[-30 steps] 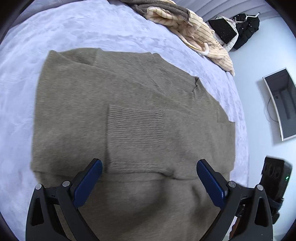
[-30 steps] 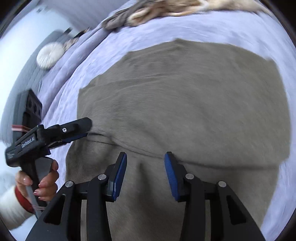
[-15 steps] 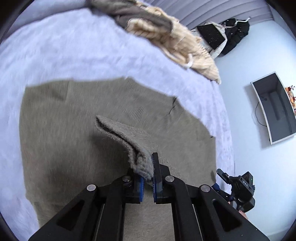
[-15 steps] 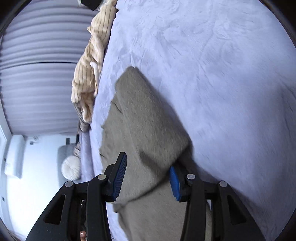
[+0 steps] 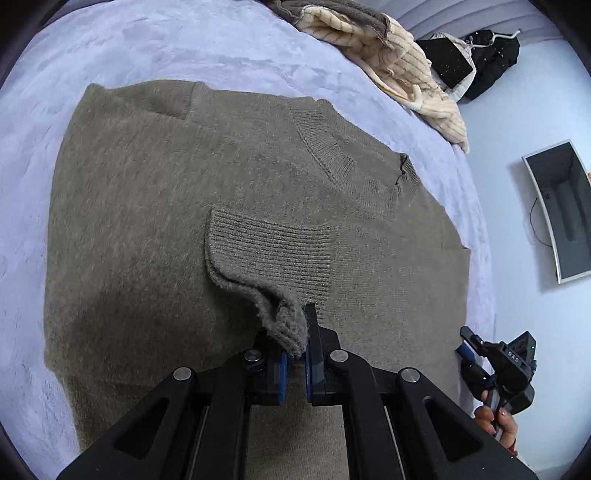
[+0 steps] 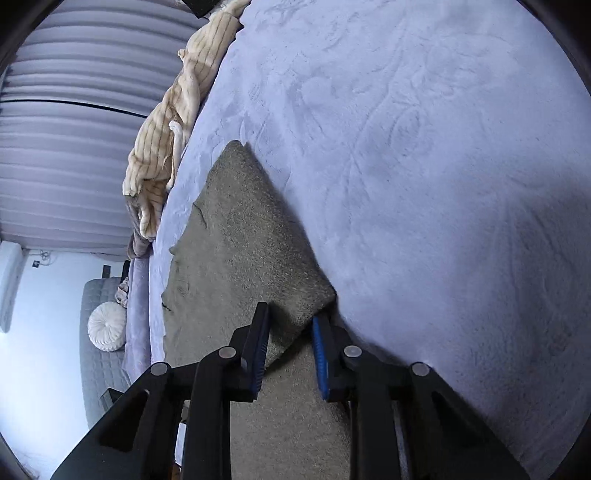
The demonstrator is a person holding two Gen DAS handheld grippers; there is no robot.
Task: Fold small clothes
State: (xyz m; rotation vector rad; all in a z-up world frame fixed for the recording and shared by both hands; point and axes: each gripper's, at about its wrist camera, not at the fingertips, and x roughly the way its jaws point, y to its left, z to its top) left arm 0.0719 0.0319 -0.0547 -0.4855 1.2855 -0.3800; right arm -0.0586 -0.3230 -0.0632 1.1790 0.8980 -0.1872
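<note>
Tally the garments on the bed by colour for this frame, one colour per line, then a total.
Olive-brown: 1, the sweater spread flat, its cuff pinched in the left gripper
Cream striped: 1, the crumpled garment at the far edge
Grey-brown: 1, the knit piece partly lying over the cream one
Total: 3

Fuzzy knit sweater (image 5: pixel 147 221), plush blanket (image 5: pixel 166 48)
</note>
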